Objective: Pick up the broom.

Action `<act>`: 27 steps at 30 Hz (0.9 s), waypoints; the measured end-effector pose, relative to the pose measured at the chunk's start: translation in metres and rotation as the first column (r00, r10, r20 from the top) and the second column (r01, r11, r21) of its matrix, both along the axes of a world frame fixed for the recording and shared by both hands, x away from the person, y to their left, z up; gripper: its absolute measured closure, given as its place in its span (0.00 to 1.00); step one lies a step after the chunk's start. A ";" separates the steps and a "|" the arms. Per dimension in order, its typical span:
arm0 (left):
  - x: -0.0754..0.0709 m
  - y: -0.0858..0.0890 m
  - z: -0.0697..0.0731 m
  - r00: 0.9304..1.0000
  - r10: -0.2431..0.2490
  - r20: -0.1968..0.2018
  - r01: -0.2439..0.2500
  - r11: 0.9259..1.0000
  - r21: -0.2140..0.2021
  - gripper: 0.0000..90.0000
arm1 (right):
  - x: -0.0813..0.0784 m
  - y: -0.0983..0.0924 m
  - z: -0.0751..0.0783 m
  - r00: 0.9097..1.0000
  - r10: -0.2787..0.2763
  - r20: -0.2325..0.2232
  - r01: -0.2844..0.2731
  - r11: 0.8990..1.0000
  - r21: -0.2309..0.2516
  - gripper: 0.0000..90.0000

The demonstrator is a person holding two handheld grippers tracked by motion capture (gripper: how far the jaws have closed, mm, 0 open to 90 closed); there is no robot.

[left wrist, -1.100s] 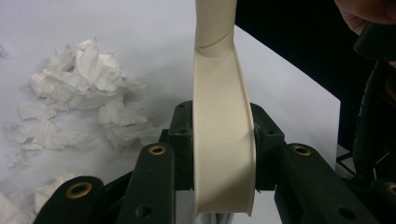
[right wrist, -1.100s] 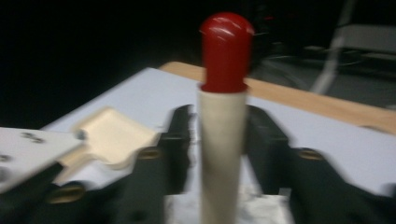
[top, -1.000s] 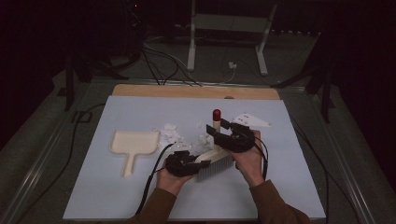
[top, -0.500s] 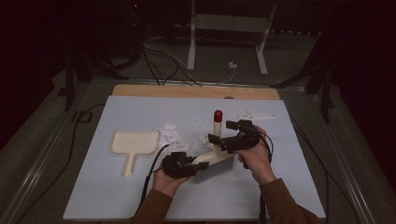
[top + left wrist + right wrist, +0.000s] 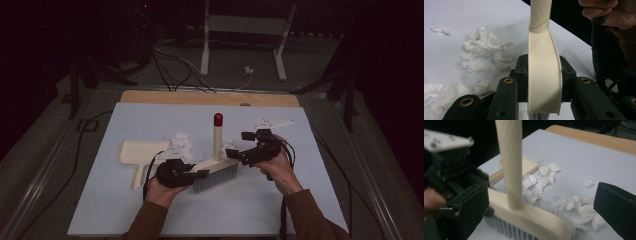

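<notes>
The brush (image 5: 216,167) sits between the two tools near the middle of the table (image 5: 150,115), its bristles down on the pale sheet. The left tool (image 5: 186,172) is pinching the brush's cream head from both sides at the end nearest the person; in the left gripper view the curved back of the head (image 5: 544,82) runs straight up between the two black jaws, which press against it. The right tool (image 5: 248,151) stands at the other end of the head, its jaws spread wide after just having been opening. In the right gripper view the brush handle (image 5: 510,165) and head lie between those jaws without either pad pressing on them.

The brush is cream plastic with a long curved head, a row of grey bristles (image 5: 215,179) under it, and a round cream handle ending in a red knob (image 5: 218,119).

The handle points almost straight up from the head. The head's long axis runs across the table, from the left tool to the right tool, rising a little toward the right in the high view.

Crumpled white paper scraps (image 5: 180,145) lie just behind the brush, and a cream dustpan (image 5: 137,152) lies flat beside them, to the left.
</notes>
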State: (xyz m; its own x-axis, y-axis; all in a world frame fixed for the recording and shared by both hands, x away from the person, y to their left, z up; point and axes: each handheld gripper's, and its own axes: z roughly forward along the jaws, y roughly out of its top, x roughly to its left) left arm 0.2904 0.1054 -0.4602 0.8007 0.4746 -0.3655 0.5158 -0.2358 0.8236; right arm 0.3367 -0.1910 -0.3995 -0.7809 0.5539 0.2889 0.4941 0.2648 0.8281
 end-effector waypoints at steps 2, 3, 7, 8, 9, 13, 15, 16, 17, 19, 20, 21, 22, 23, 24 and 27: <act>0.001 0.006 0.002 1.000 -0.006 0.008 0.006 1.000 -0.003 0.78 | 0.000 0.003 0.000 0.999 0.031 0.004 -0.031 0.999 -0.023 0.00; 0.002 0.009 0.002 1.000 -0.011 0.012 0.011 1.000 -0.005 0.77 | 0.000 0.006 -0.001 0.999 0.050 0.004 -0.050 0.998 -0.029 0.00; 0.004 0.020 0.006 0.999 -0.031 0.028 0.031 0.999 -0.011 0.78 | 0.001 0.016 -0.001 0.996 0.093 0.003 -0.093 0.993 -0.068 0.00; 0.004 0.022 0.007 0.999 -0.034 0.031 0.034 0.999 -0.012 0.77 | 0.002 0.019 -0.001 0.993 0.114 0.002 -0.114 0.991 -0.067 0.00; 0.004 0.024 0.008 0.999 -0.037 0.030 0.037 0.999 -0.013 0.77 | 0.003 0.020 -0.001 0.992 0.128 0.002 -0.128 0.990 -0.062 0.00; 0.005 0.032 0.009 0.998 -0.046 0.030 0.047 0.998 -0.028 0.77 | 0.006 0.030 -0.005 0.981 0.193 0.019 -0.193 0.981 -0.031 0.02; 0.005 0.035 0.009 0.998 -0.056 0.032 0.057 0.998 -0.033 0.77 | 0.007 0.037 -0.007 0.978 0.207 0.008 -0.205 0.976 -0.074 0.02; 0.005 0.035 0.009 0.998 -0.062 0.033 0.063 0.997 -0.035 0.77 | 0.008 0.039 -0.008 0.977 0.214 -0.012 -0.214 0.972 -0.095 0.02; 0.005 0.036 0.009 0.997 -0.070 0.036 0.072 0.997 -0.035 0.77 | 0.008 0.039 -0.008 0.977 0.214 -0.012 -0.214 0.972 -0.095 0.02; 0.004 0.036 0.010 0.996 -0.087 0.035 0.088 0.996 -0.034 0.77 | 0.008 0.044 -0.012 0.963 0.263 -0.053 -0.267 0.959 -0.097 0.06; 0.003 0.035 0.010 0.995 -0.097 0.036 0.098 0.995 -0.036 0.77 | 0.008 0.044 -0.012 0.963 0.263 -0.053 -0.267 0.959 -0.097 0.06; 0.002 0.034 0.011 0.992 -0.121 0.039 0.122 0.992 -0.034 0.78 | 0.006 0.048 -0.013 0.955 0.290 -0.057 -0.294 0.950 -0.106 0.08; 0.002 0.034 0.011 0.992 -0.121 0.039 0.122 0.992 -0.034 0.78 | 0.006 0.048 -0.013 0.955 0.290 -0.057 -0.294 0.950 -0.106 0.08; 0.002 0.034 0.011 0.991 -0.129 0.040 0.130 0.991 -0.032 0.78 | 0.005 0.049 -0.013 0.952 0.299 -0.057 -0.304 0.946 -0.114 0.08; 0.001 0.033 0.012 0.990 -0.138 0.040 0.139 0.990 -0.032 0.78 | 0.004 0.051 -0.013 0.949 0.312 -0.053 -0.316 0.940 -0.129 0.09; 0.001 0.031 0.012 0.987 -0.158 0.042 0.159 0.987 -0.032 0.78 | 0.001 0.055 -0.014 0.926 0.373 -0.054 -0.377 0.912 -0.162 0.18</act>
State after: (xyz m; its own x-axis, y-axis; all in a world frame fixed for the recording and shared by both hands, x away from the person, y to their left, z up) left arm 0.2910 0.1363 -0.4479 0.8787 0.3281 -0.3468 0.4417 -0.2829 0.8514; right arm 0.3377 -0.1359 -0.4139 -0.9352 0.2627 0.2374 0.3487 0.5670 0.7463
